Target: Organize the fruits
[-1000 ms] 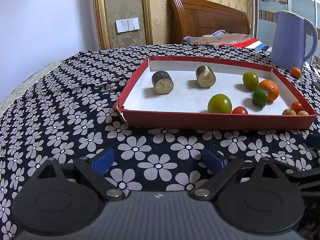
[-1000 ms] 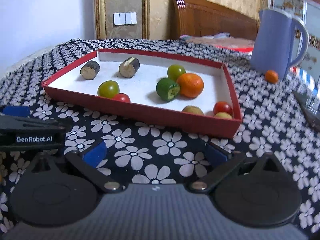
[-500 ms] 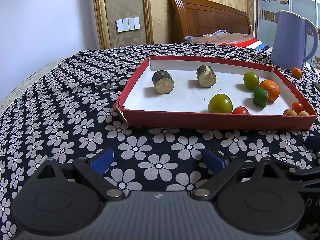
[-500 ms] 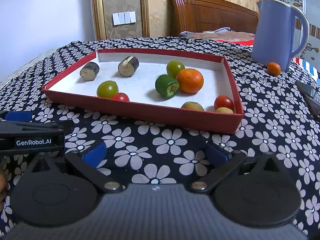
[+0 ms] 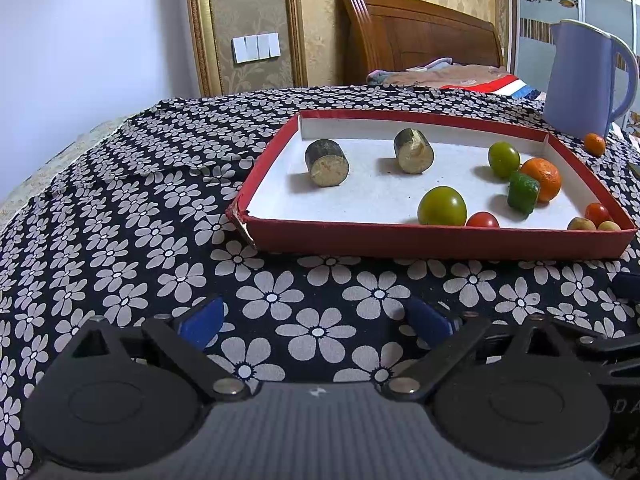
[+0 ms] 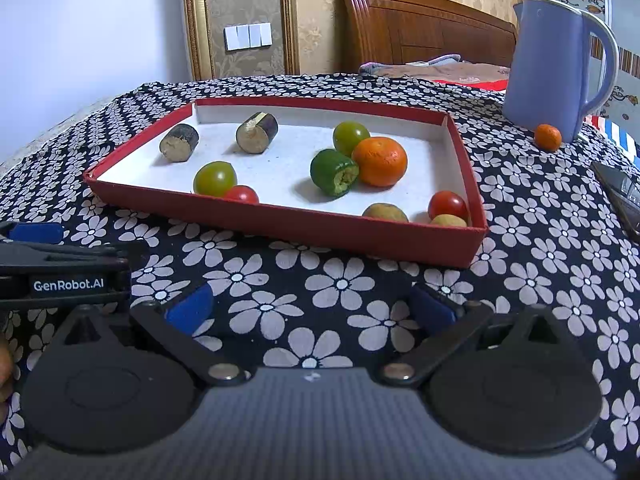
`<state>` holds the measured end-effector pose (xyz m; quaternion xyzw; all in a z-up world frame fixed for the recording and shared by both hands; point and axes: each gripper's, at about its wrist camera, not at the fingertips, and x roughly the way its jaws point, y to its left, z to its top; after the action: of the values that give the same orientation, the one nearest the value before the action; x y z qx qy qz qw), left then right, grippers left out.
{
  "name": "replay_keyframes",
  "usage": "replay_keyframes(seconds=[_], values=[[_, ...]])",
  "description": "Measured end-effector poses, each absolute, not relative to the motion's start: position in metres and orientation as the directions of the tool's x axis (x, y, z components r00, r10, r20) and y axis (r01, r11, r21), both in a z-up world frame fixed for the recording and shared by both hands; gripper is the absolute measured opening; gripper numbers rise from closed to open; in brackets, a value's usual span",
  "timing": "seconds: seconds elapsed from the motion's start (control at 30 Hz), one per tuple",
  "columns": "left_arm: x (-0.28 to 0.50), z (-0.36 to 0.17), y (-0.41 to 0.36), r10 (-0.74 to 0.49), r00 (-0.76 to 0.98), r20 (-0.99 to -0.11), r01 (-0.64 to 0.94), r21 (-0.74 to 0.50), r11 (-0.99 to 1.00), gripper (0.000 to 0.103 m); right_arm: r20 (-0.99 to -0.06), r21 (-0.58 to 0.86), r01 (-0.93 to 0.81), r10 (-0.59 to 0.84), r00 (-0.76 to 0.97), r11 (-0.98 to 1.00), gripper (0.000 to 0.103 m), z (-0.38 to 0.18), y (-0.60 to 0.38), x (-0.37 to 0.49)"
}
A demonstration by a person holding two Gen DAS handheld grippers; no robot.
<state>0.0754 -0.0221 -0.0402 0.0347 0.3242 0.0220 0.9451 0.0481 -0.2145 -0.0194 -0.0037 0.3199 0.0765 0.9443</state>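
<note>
A red tray (image 5: 432,242) (image 6: 288,226) with a white floor lies on the flowered cloth. It holds two dark cut cylinders (image 5: 327,162) (image 6: 257,133), two green tomatoes (image 5: 442,206) (image 6: 215,178), an orange (image 5: 542,174) (image 6: 380,161), a cut green piece (image 5: 523,192) (image 6: 335,172), red cherry tomatoes (image 6: 448,205) and small tan fruits (image 6: 385,213). My left gripper (image 5: 316,322) is open over the cloth in front of the tray, empty. My right gripper (image 6: 310,308) is open too, empty, before the tray's near right side.
A lilac kettle (image 5: 580,80) (image 6: 558,64) stands behind the tray at the right, with a small loose orange (image 5: 595,144) (image 6: 547,136) at its foot. A dark flat device (image 6: 620,196) lies at the right edge. A wooden headboard (image 6: 420,28) and bedding sit behind.
The right gripper has risen and tilted a little, so the tray sits lower and farther in its view. The left view has hardly shifted. Both stay open.
</note>
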Motion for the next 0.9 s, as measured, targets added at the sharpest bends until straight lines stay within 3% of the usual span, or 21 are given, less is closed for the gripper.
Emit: replay_keyframes(seconds=[0.9], values=[[0.0766,-0.0401,-0.0216,0.062,0.786,-0.615,-0.021,0.075,0.997,0.101,-0.605,0.042,-0.147,0.142,0.784,0.988,0.103,-0.0193,-0.2143,0.0481]])
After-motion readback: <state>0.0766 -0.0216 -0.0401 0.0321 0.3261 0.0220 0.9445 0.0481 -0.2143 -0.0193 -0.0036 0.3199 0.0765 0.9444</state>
